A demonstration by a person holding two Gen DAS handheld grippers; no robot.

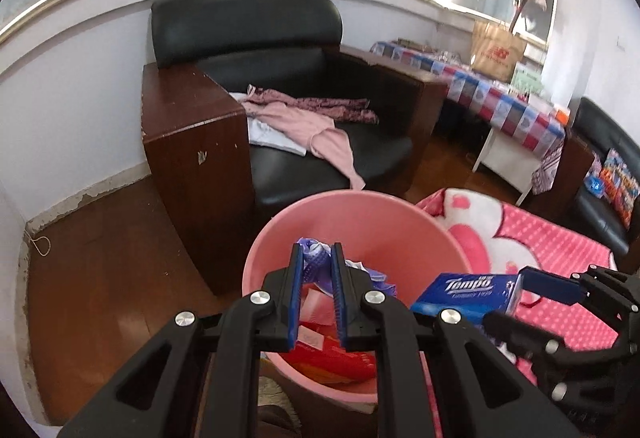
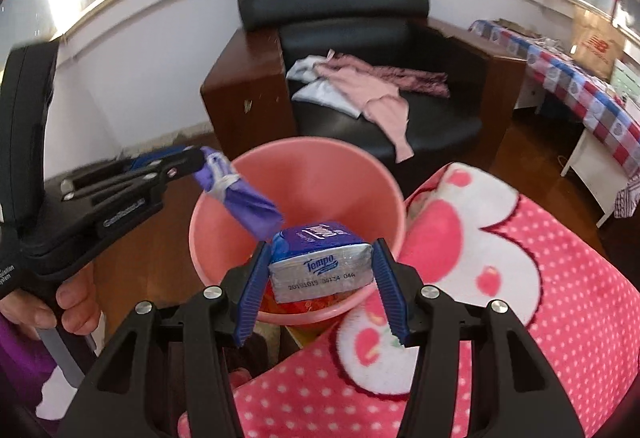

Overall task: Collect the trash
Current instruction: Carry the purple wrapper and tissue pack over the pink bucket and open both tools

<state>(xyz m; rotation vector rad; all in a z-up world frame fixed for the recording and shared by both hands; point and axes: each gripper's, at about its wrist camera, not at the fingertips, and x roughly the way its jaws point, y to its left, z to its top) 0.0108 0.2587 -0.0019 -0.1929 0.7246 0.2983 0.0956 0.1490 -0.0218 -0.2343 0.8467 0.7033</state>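
A purple wrapper is pinched in the left gripper, a tissue pack clamped in the right gripper; the pink bin sits just below both. Release is best made only once each is fully inside the rim.

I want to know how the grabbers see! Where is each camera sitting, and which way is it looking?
Left wrist view: sits on the left gripper, looking along its fingers down into the pink bin; the purple wrapper is pinched there, the right gripper beside it.
Right wrist view: sits on the right gripper holding the Tempo tissue pack over the bin; the left gripper and a hand show.
Both share the bin, black armchair and pink blanket.
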